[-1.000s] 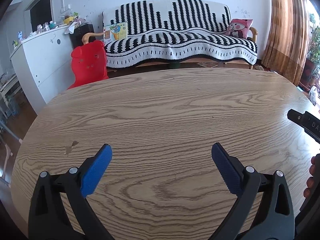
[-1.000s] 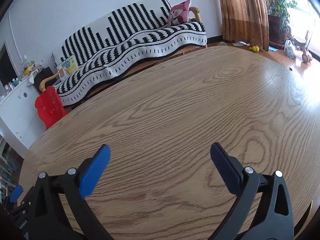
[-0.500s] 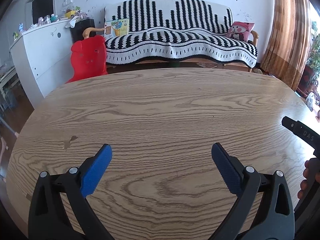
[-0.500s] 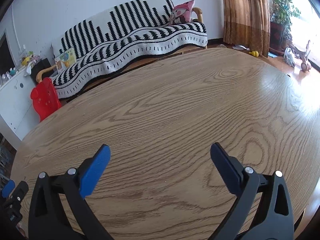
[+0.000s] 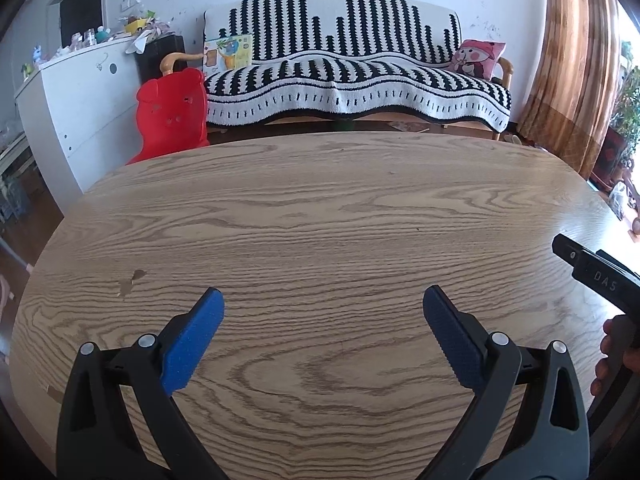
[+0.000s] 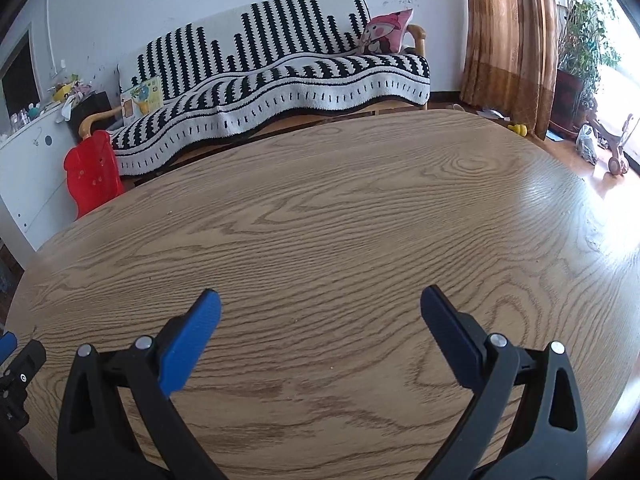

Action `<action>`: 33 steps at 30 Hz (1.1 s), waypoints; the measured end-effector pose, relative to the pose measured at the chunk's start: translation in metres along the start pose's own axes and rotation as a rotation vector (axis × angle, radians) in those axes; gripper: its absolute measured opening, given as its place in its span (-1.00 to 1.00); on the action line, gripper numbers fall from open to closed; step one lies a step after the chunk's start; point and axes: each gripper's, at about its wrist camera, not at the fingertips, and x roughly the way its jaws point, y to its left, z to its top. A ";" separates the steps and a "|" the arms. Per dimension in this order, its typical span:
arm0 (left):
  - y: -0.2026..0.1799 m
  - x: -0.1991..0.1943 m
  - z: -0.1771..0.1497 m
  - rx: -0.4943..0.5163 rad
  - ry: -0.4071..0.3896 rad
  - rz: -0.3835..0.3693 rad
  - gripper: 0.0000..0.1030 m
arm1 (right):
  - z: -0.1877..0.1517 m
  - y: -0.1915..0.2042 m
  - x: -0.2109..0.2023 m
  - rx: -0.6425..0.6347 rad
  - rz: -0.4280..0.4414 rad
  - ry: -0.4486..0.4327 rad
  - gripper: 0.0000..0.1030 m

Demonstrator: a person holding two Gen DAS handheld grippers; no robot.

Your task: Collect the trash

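Observation:
My left gripper [image 5: 323,300] is open and empty, held low over the near part of an oval wooden table [image 5: 320,208]. My right gripper [image 6: 320,300] is open and empty too, over the same table [image 6: 340,208]. The right tool's black body [image 5: 596,276] shows at the right edge of the left wrist view, with a hand behind it. The left tool's tip [image 6: 16,360] shows at the left edge of the right wrist view. No trash item shows on the table in either view; a small brown stain [image 5: 130,282] marks the wood at the left.
Beyond the table's far edge stand a black-and-white striped sofa [image 5: 352,80], a red plastic child's chair [image 5: 172,116], a white cabinet [image 5: 84,104] at the left and brown curtains [image 6: 504,40] at the right. Small items lie on the floor by the window [image 6: 588,144].
Both views have shifted slightly: the sofa and red chair sit further right in the frames. Both grippers stay open and empty over the table.

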 end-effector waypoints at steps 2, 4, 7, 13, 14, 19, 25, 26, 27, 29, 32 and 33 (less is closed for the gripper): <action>0.000 0.000 0.000 -0.005 0.002 -0.004 0.88 | -0.001 0.000 0.000 -0.006 0.002 0.005 0.88; 0.000 0.000 0.000 -0.009 0.002 0.000 0.88 | -0.001 0.000 0.001 -0.013 0.003 0.008 0.88; 0.001 0.002 -0.001 -0.008 0.010 0.018 0.88 | -0.001 0.000 0.001 -0.011 0.002 0.008 0.88; 0.008 0.007 -0.002 -0.058 0.062 0.017 0.88 | -0.002 -0.001 0.004 -0.017 0.005 0.019 0.88; 0.009 0.008 -0.002 -0.076 0.073 0.007 0.88 | -0.002 0.000 0.004 -0.019 0.008 0.022 0.88; 0.014 0.011 -0.004 -0.135 0.102 -0.059 0.88 | -0.003 0.001 0.004 -0.030 0.015 0.026 0.88; 0.005 0.015 -0.011 -0.156 0.126 -0.127 0.88 | -0.004 -0.003 0.009 -0.029 0.024 0.050 0.88; 0.003 0.017 -0.011 -0.148 0.124 -0.122 0.88 | -0.004 -0.003 0.010 -0.030 0.024 0.053 0.88; -0.001 0.019 -0.011 -0.127 0.120 -0.100 0.88 | -0.004 -0.003 0.011 -0.037 0.023 0.057 0.88; -0.006 0.025 -0.010 -0.090 0.112 -0.040 0.88 | -0.003 -0.004 0.015 -0.048 0.017 0.069 0.88; -0.008 0.034 -0.009 -0.057 0.118 -0.008 0.88 | -0.002 -0.006 0.023 -0.053 0.011 0.107 0.88; -0.007 0.037 -0.008 -0.051 0.123 -0.005 0.88 | -0.002 -0.007 0.026 -0.051 0.017 0.120 0.88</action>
